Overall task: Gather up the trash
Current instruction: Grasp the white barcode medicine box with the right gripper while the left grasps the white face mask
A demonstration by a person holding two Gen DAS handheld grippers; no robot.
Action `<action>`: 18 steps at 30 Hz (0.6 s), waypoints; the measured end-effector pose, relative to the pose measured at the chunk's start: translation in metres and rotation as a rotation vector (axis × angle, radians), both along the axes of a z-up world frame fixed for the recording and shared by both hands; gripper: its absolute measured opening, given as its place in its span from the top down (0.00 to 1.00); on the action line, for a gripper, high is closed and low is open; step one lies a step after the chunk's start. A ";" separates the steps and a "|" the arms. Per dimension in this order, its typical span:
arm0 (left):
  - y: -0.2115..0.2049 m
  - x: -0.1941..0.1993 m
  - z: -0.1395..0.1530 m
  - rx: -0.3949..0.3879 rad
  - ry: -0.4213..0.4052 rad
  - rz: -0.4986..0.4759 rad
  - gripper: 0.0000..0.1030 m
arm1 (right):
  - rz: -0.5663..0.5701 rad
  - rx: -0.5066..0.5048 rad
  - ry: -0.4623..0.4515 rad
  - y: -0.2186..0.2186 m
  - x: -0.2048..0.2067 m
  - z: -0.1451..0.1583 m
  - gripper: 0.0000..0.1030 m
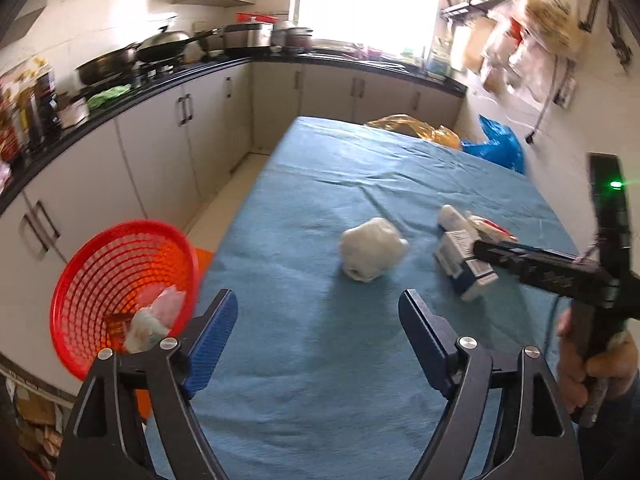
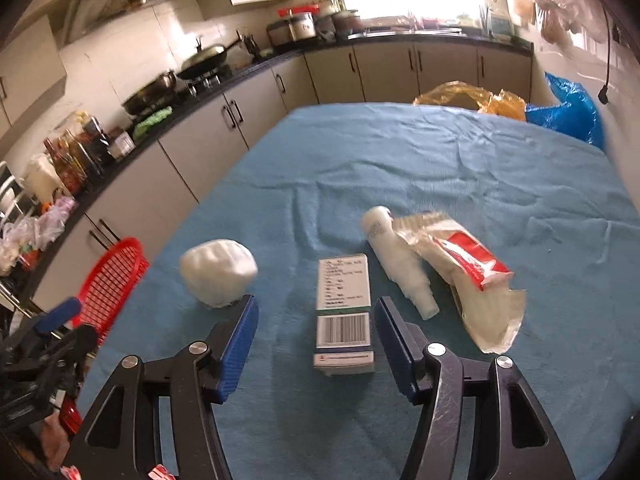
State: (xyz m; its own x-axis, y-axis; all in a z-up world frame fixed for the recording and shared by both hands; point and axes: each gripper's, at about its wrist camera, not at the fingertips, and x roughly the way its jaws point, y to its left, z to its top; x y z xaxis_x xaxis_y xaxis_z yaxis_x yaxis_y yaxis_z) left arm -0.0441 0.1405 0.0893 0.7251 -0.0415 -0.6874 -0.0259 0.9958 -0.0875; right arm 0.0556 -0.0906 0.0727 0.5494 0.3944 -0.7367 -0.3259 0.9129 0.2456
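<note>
**Right gripper lined up on carton; basket part filled**

The small carton (image 2: 345, 312) lies near the table's (image 2: 460, 168) front edge, lengthwise between my right gripper's (image 2: 316, 344) spread, empty jaws. Just beside it lie a white bottle (image 2: 396, 258) and a torn wrapper (image 2: 472, 276); a paper wad (image 2: 218, 276) sits toward the left edge. My left gripper (image 1: 320, 340) is spread and empty. The red basket (image 1: 124, 276) hangs off the left edge. Advice: close squarely across the carton's narrow sides.

A table draped in a blue cloth (image 2: 460, 168) carries a white crumpled wad (image 2: 218, 276), a small carton (image 2: 344, 300), a white bottle (image 2: 394, 256), a clear-and-red wrapper (image 2: 476, 280) and, at the far edge, possibly an amber bag (image 2: 468, 98).
</note>
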 end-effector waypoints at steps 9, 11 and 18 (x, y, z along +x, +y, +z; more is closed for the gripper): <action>-0.021 0.047 -0.002 0.059 0.058 -0.016 0.17 | -0.001 -0.109 0.030 0.011 0.014 -0.032 0.63; -0.025 0.059 -0.005 0.067 0.074 -0.018 0.17 | 0.000 -0.075 0.028 0.005 0.014 -0.031 0.64; -0.035 0.108 -0.029 0.049 0.192 0.013 0.17 | -0.044 0.021 -0.016 -0.022 0.008 -0.015 0.64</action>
